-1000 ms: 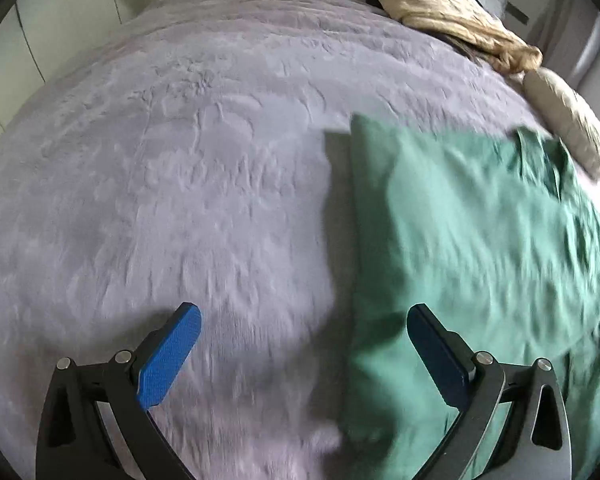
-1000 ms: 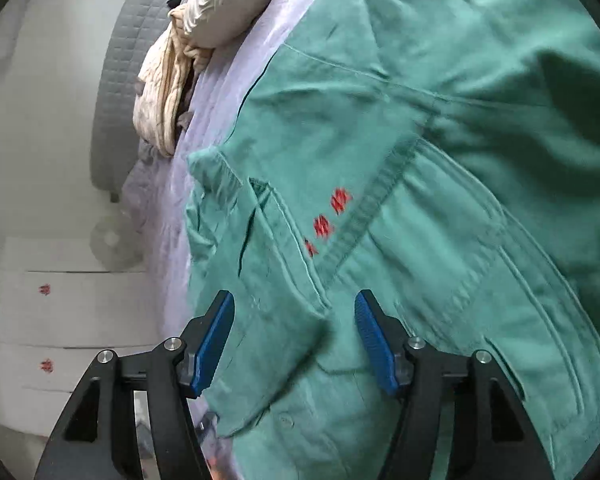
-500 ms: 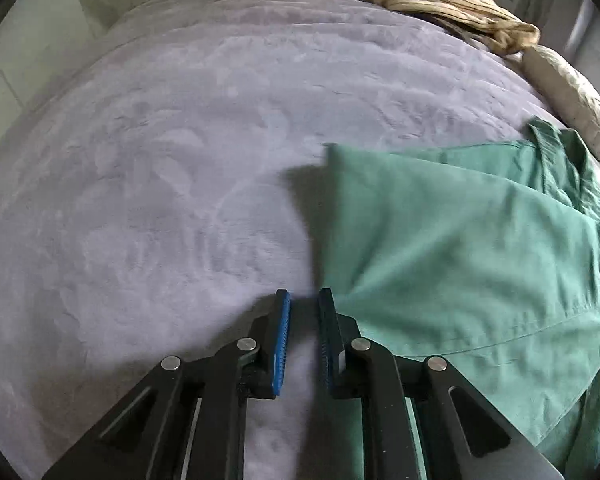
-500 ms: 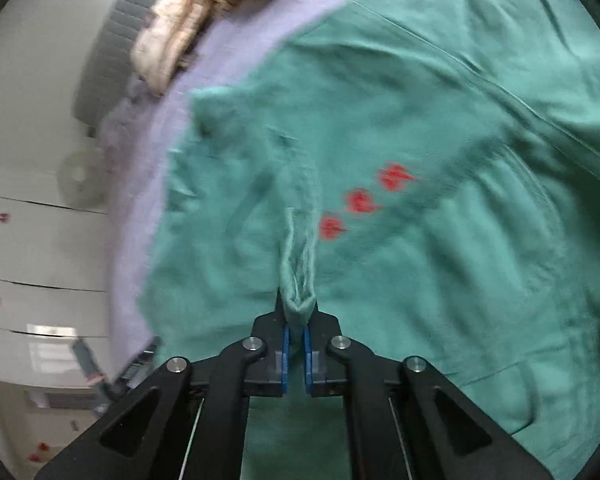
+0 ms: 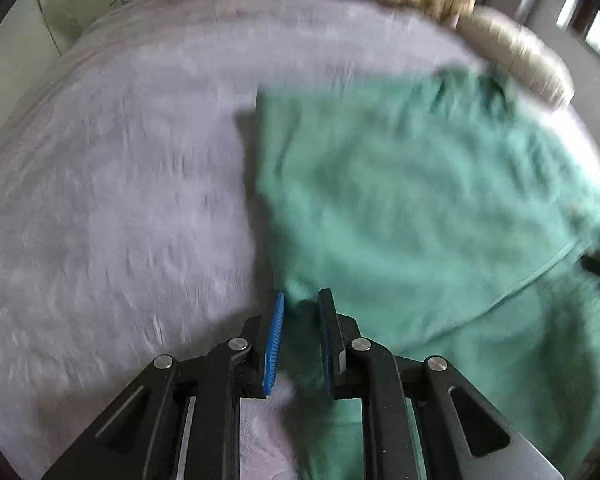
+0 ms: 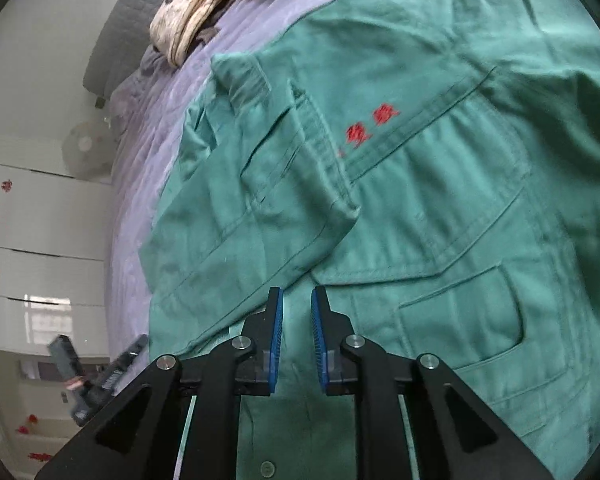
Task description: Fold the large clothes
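I see my left gripper [image 5: 300, 312] pinching the green cotton jacket [image 5: 420, 208] on the lilac quilted bedspread [image 5: 120, 200]; my right gripper [image 6: 297, 312] is opening, jaws holding nothing, white cupboards [image 6: 40, 240] beyond.

Jacket [image 6: 440, 200] spread on the bed [image 5: 120, 200], filling the right of the left wrist view, bedding bare at left, crumpled cloth [image 6: 196, 12] and pillow [image 5: 520, 60] behind it at upper right, cabinets [image 6: 40, 240] at far left of the right wrist view.
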